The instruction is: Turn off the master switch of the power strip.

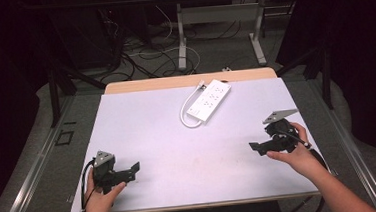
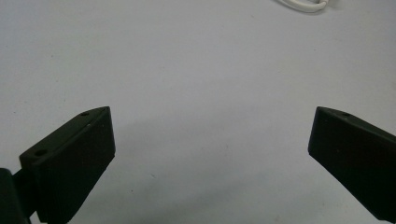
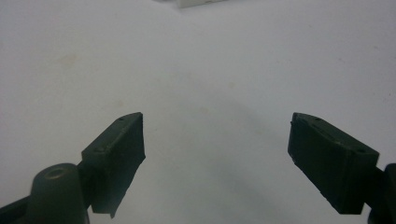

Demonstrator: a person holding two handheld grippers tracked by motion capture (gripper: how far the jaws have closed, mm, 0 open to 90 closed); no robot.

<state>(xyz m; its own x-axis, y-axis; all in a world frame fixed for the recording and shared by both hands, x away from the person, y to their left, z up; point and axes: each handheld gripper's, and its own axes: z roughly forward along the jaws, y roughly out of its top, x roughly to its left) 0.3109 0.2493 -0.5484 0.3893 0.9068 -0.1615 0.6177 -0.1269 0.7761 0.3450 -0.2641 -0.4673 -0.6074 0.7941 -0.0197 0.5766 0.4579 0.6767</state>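
I am holding the left gripper (image 1: 130,170) near the table's (image 1: 143,134) near left corner and the right gripper (image 1: 255,147) at the right side, both with jaws spreading wide and gripping nothing. The white power strip (image 1: 209,100) is lying at the far middle, its cable (image 1: 186,111) curling on its left. I judge nothing is started yet; next I am probably needing to reach far toward the strip.

- We see the left gripper (image 2: 212,140) jaws as matt black plastic, faintly textured.
- Right gripper (image 3: 215,140): same matt black plastic, slightly scuffed edges.
- Table (image 1: 143,134) under both reads smooth matt white, bare wood strip along the far edge.
- Power strip (image 1: 208,101) ahead: glossy white plastic.
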